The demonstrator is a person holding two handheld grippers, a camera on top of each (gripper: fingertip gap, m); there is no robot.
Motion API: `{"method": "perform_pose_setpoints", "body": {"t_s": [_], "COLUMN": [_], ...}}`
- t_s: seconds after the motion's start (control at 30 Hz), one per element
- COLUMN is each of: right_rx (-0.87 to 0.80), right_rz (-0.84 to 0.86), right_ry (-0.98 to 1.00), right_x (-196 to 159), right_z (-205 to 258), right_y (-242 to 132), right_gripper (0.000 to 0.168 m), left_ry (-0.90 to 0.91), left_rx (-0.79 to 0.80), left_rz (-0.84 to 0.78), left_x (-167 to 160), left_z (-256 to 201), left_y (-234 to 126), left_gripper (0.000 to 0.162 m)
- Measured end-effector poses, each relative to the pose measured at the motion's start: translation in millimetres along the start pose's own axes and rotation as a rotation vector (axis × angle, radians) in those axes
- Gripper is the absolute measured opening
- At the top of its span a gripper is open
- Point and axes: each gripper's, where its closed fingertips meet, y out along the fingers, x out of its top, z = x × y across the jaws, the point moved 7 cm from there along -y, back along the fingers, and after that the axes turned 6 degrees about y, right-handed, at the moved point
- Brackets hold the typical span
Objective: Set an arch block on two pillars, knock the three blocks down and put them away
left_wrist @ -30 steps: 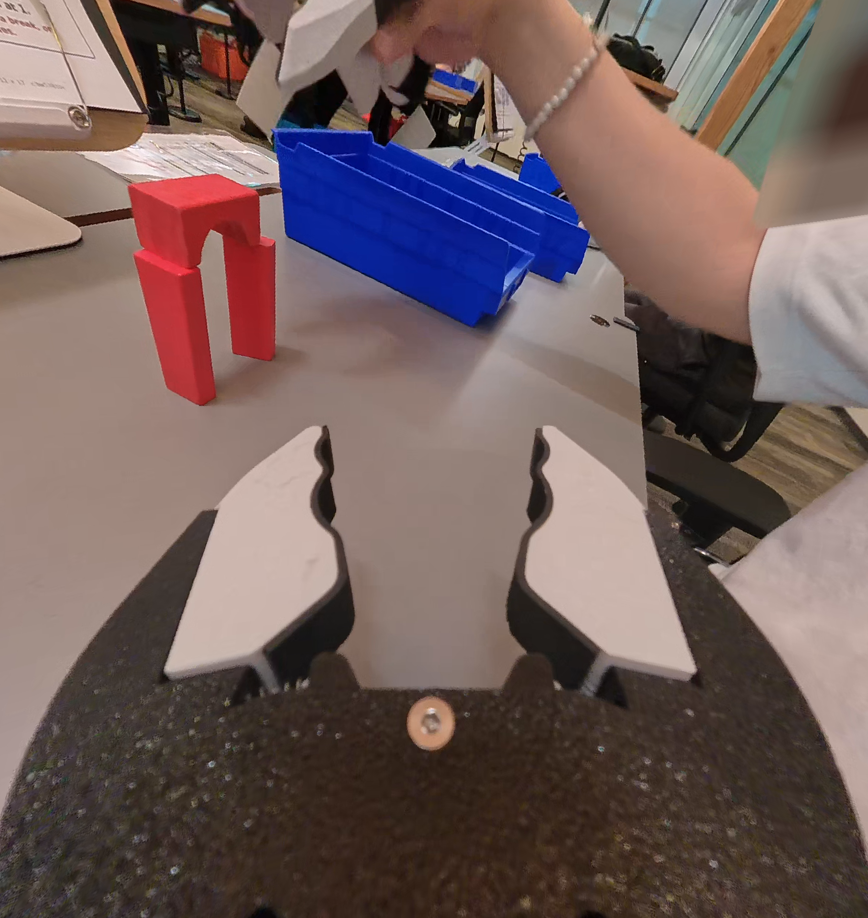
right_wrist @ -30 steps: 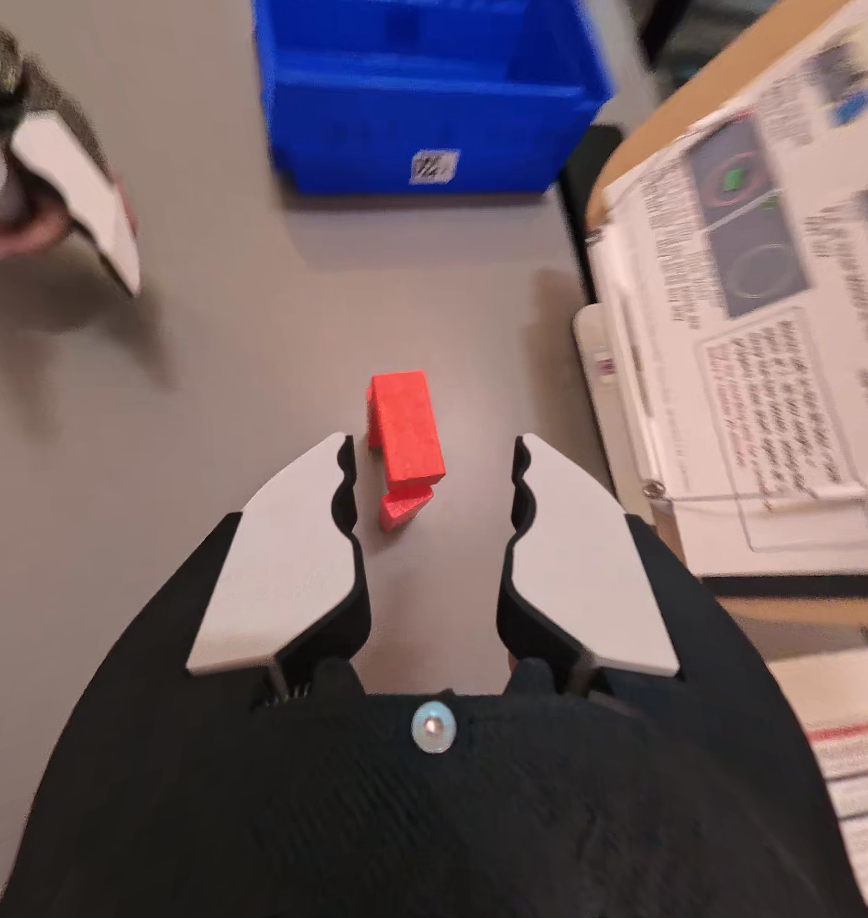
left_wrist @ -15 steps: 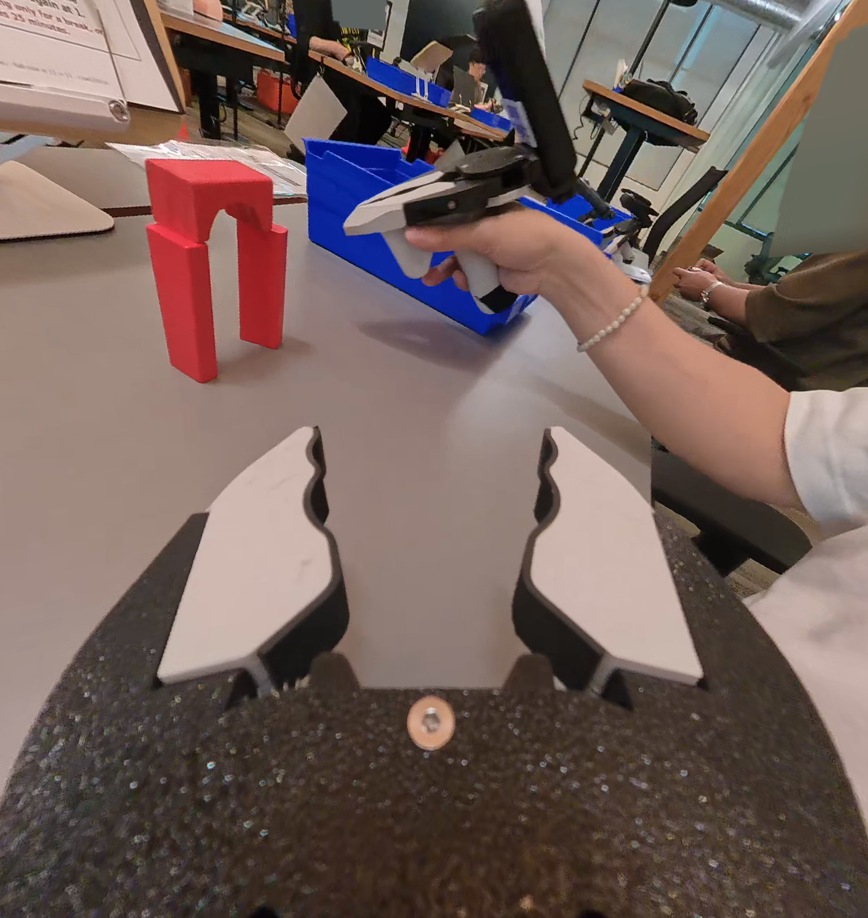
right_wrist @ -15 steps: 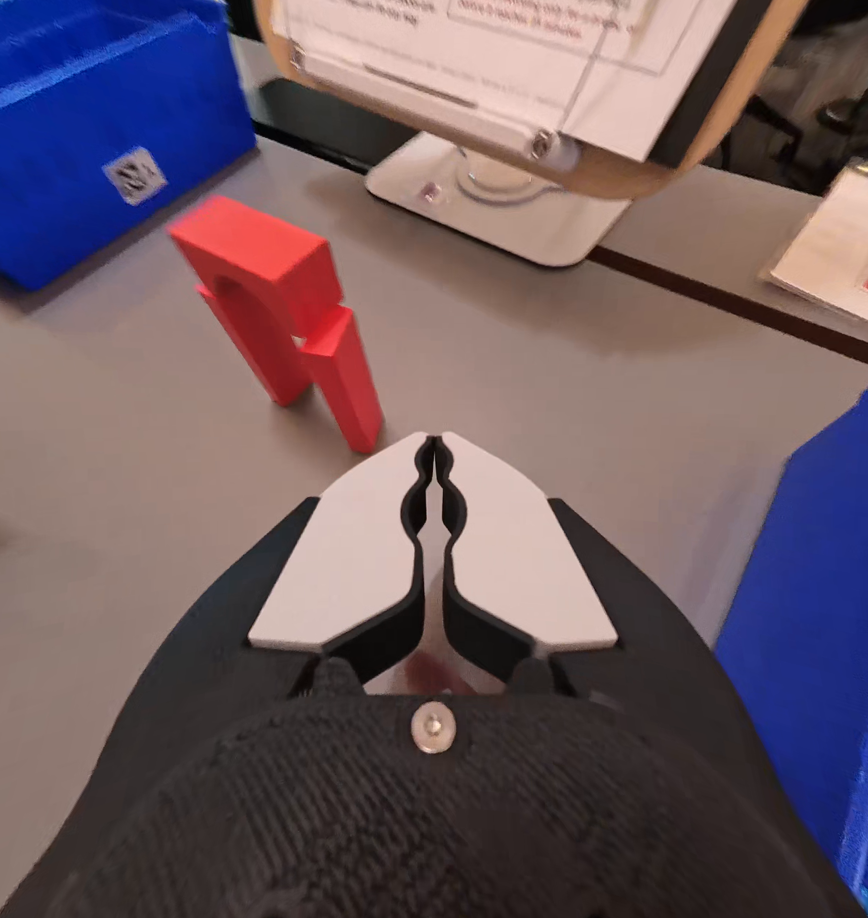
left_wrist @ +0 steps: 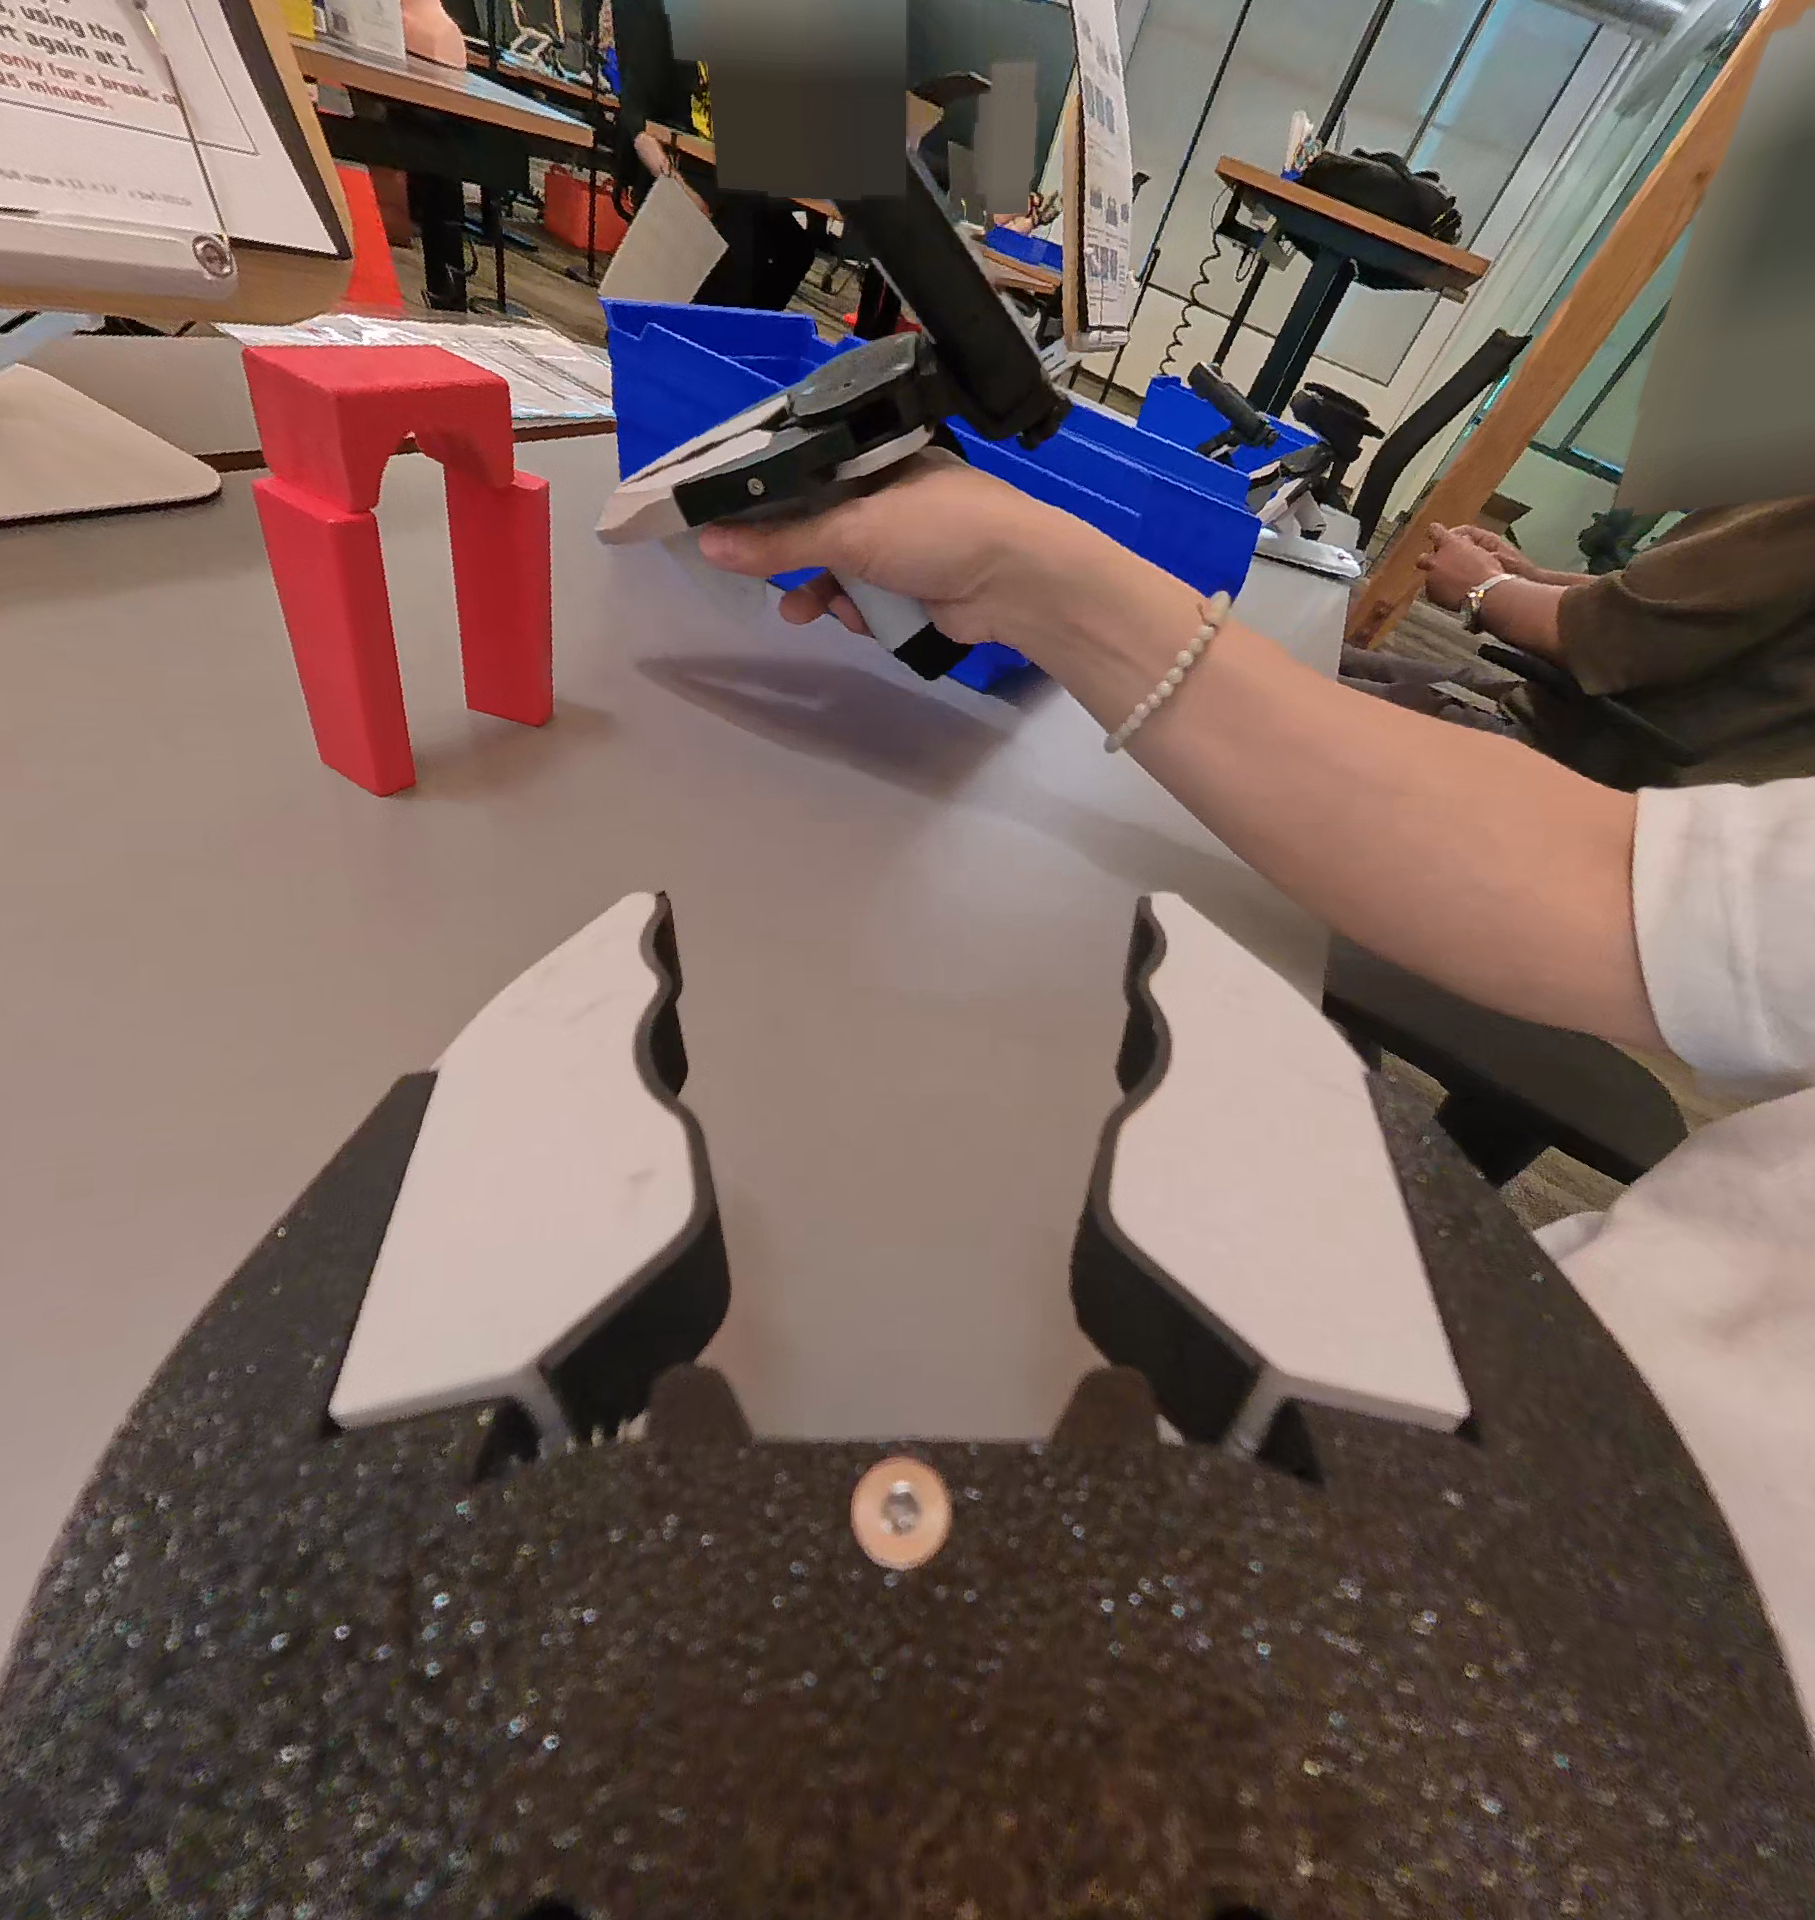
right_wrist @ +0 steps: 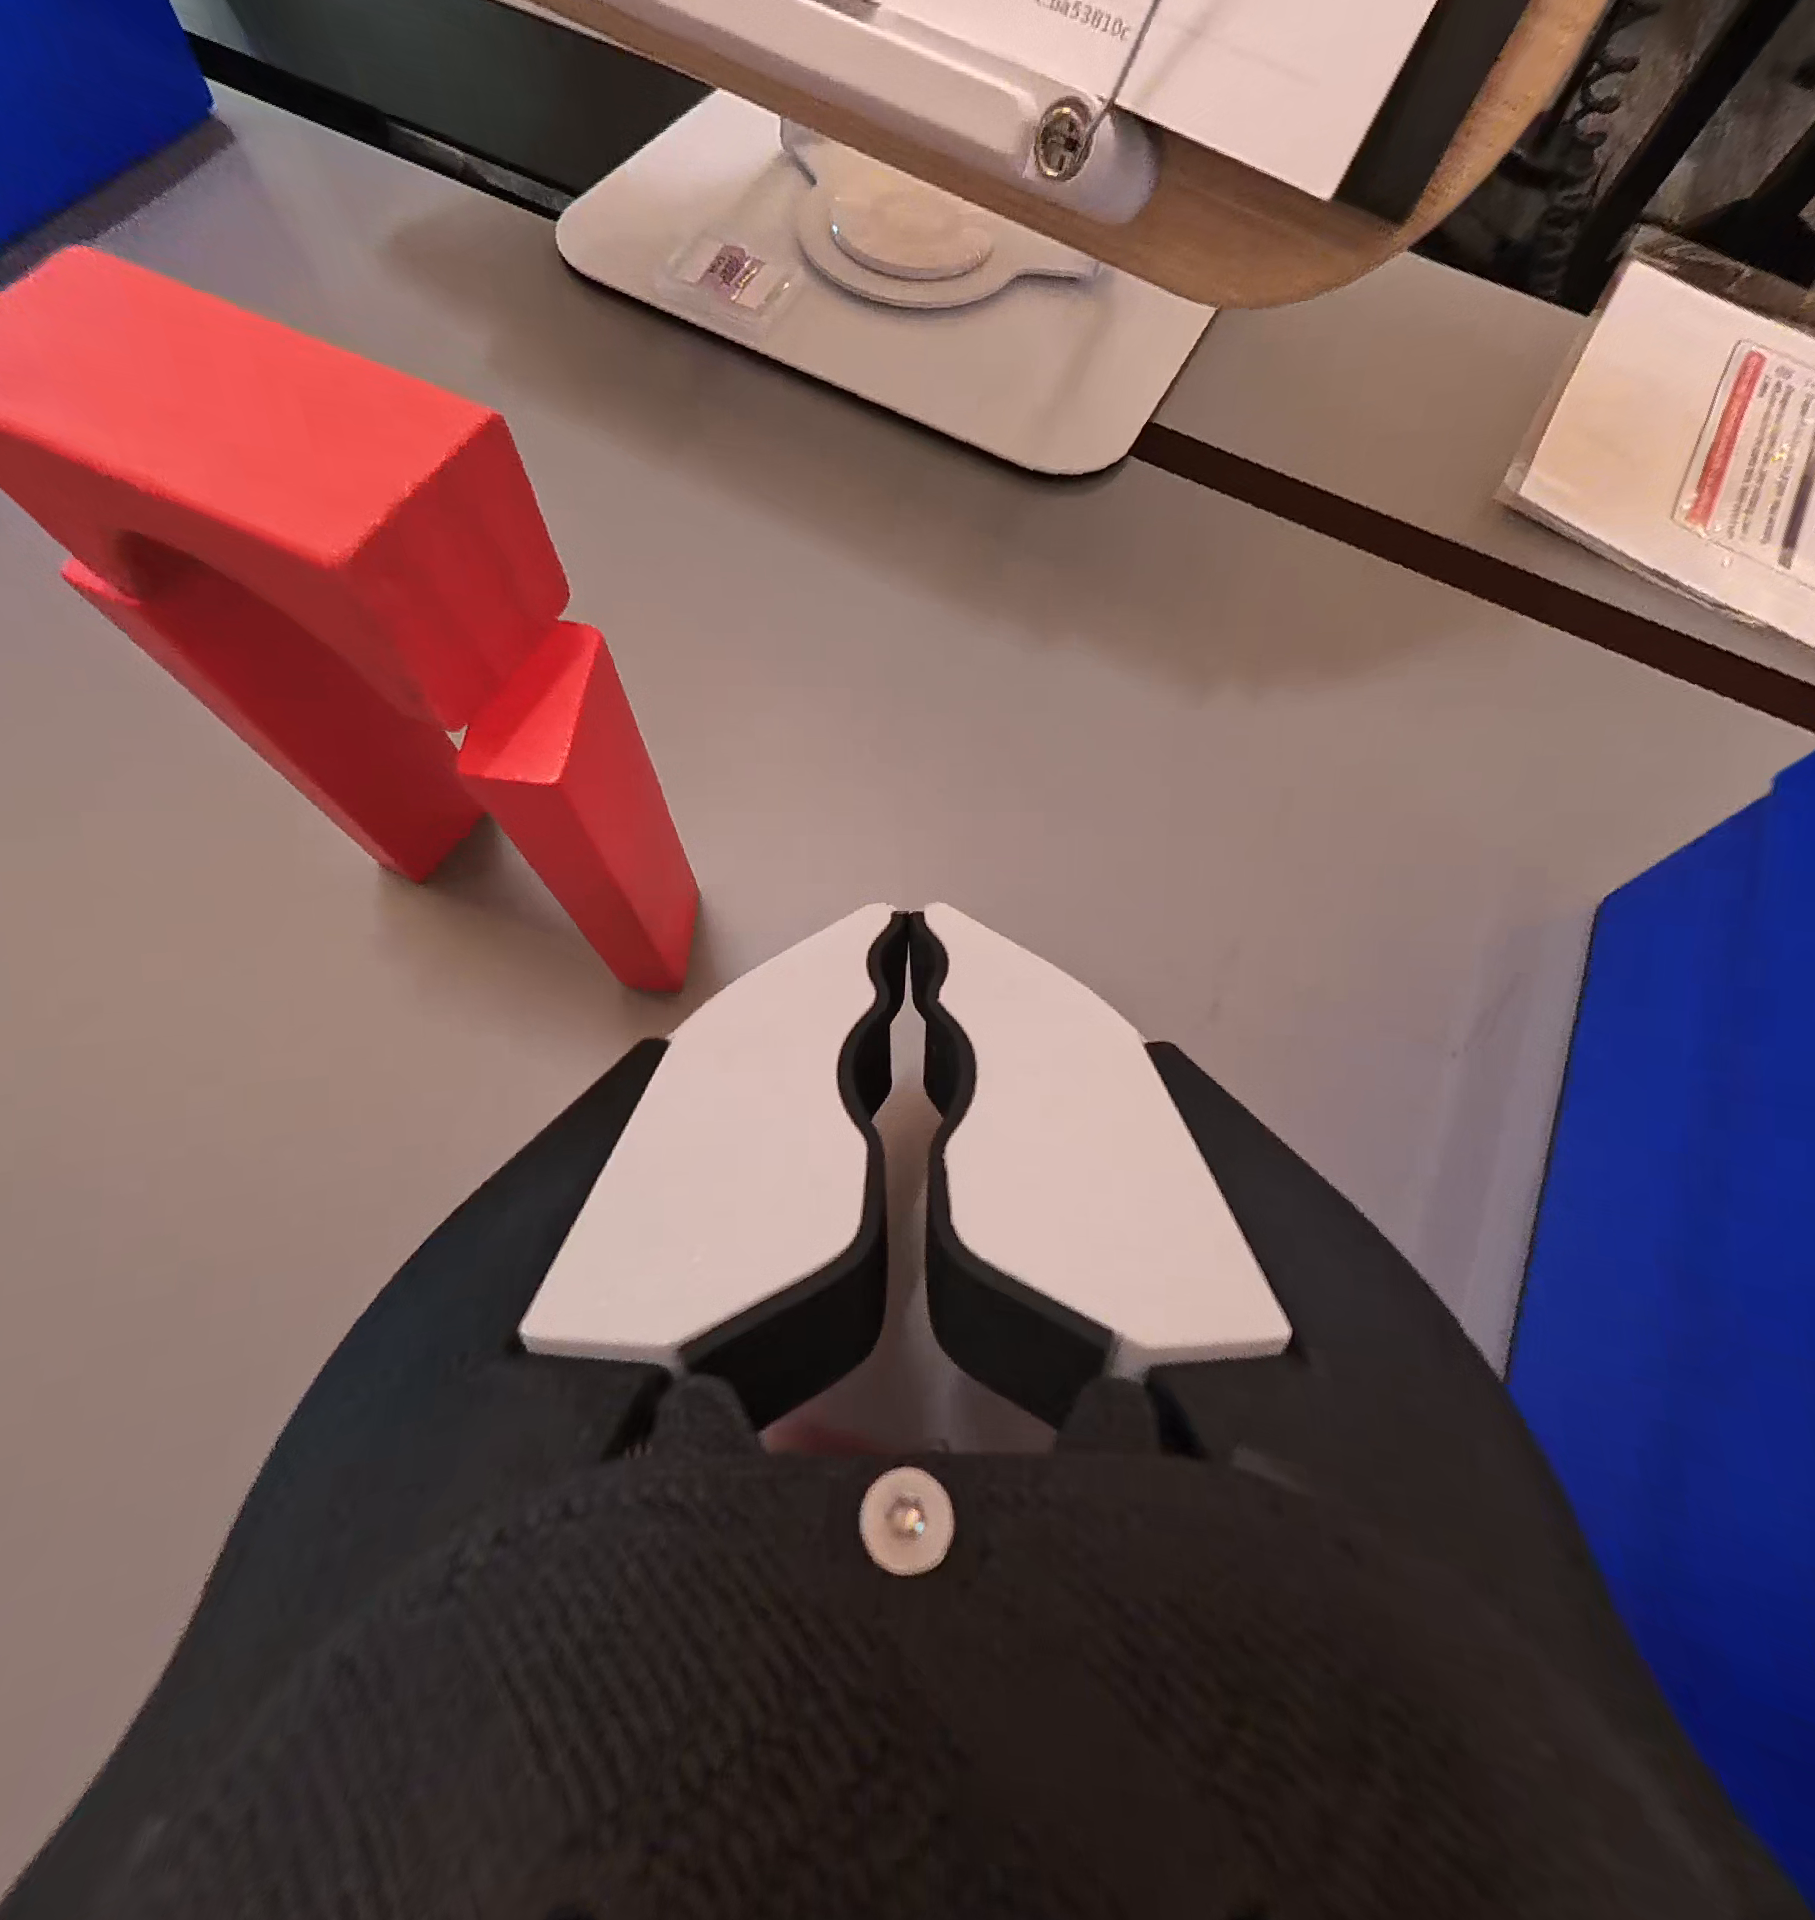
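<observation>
The left gripper [left_wrist: 898, 914] has its two grey fingers spread wide, with nothing between them, low over the smooth grey table [left_wrist: 155, 935]. The right gripper [right_wrist: 905, 920] has its fingers pressed together at the tips and pinches nothing; a person's hand [left_wrist: 924, 556] holds it above the table, in front of the blue plastic bins [left_wrist: 1111, 478]. Near its tips stands a red arch made of blocks: a red arch-shaped block [left_wrist: 383, 416] rests on two upright red rectangular blocks [left_wrist: 337, 634], a little crooked. Behind the arch is a white stand with a wooden board carrying printed paper [right_wrist: 882, 301].
</observation>
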Motion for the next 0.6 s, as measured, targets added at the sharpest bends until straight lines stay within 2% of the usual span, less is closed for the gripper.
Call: {"method": "perform_pose_setpoints", "body": {"t_s": [0.13, 0.37, 0.5, 0.6], "right_rx": [-0.023, -0.178, -0.103, 0.112], "right_rz": [0.036, 0.077, 0.033, -0.072], "right_ry": [0.006, 0.012, -0.007, -0.111], "right_x": [2, 0, 13, 28], "right_z": [4, -13, 14, 62], "right_y": [7, 8, 12, 10], "right_gripper": [0.000, 0.000, 0.000, 0.000], "left_ry": [-0.004, 0.006, -0.010, -0.014], "left_rx": [0.002, 0.016, -0.002, -0.019], "left_rz": [0.003, -0.011, -0.021, -0.013], "left_x": [-2, 0, 0, -1], "left_z": [-3, -5, -5, -7], "left_y": [-3, -10, -6, -1], "left_gripper": [0.082, 0.082, 0.082, 0.082]}}
